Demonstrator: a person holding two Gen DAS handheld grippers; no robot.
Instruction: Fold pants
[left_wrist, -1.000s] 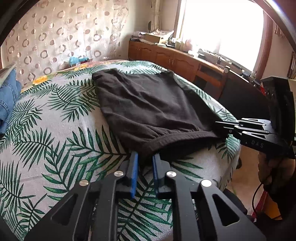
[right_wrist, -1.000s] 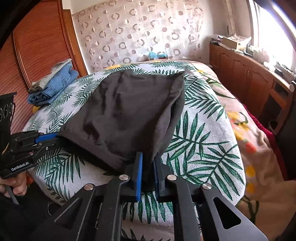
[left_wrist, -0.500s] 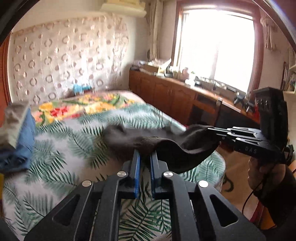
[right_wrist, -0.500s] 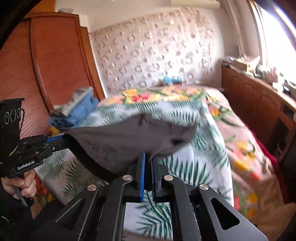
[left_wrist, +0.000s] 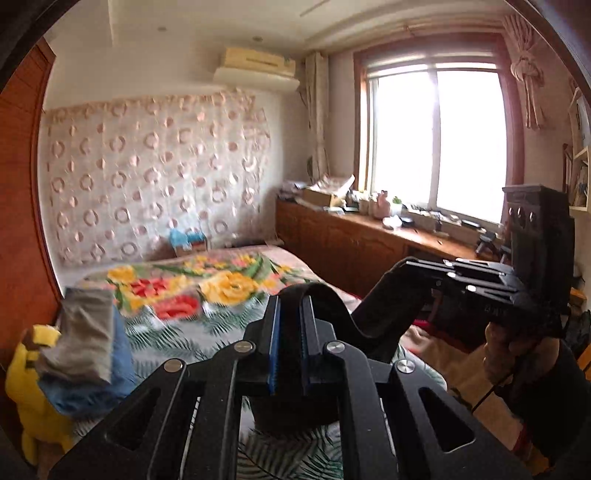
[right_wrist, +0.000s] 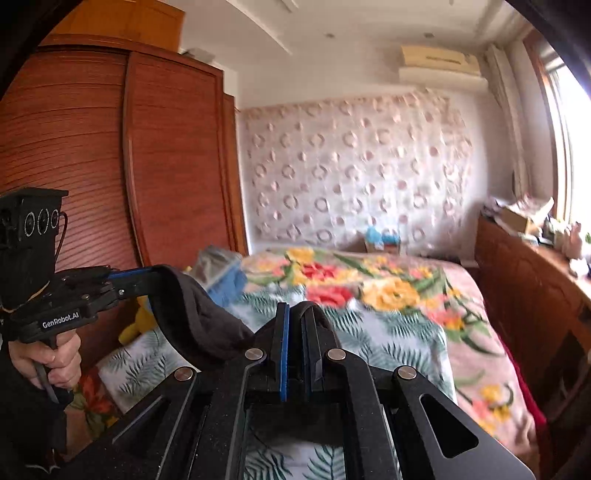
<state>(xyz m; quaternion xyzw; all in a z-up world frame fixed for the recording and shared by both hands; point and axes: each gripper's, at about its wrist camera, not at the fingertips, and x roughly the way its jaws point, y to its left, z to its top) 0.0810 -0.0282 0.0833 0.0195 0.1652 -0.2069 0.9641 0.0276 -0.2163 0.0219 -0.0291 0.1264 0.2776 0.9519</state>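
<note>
**Pants hung in the air between two clamped grippers**

The left gripper (left_wrist: 290, 306) had its jaws closed on one end of the dark pants (left_wrist: 373, 314), low in the centre of the left wrist view. The right gripper (left_wrist: 404, 266), at that frame's right, pinched the other end. The cloth sagged between them, its long axis running side to side, above the leaf-print bed (right_wrist: 399, 332). A folded stack of clothes (left_wrist: 85, 347) lay at lower left.

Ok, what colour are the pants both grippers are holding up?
Black, or a very dark charcoal, and plain. The pants show best in the right wrist view.
</note>
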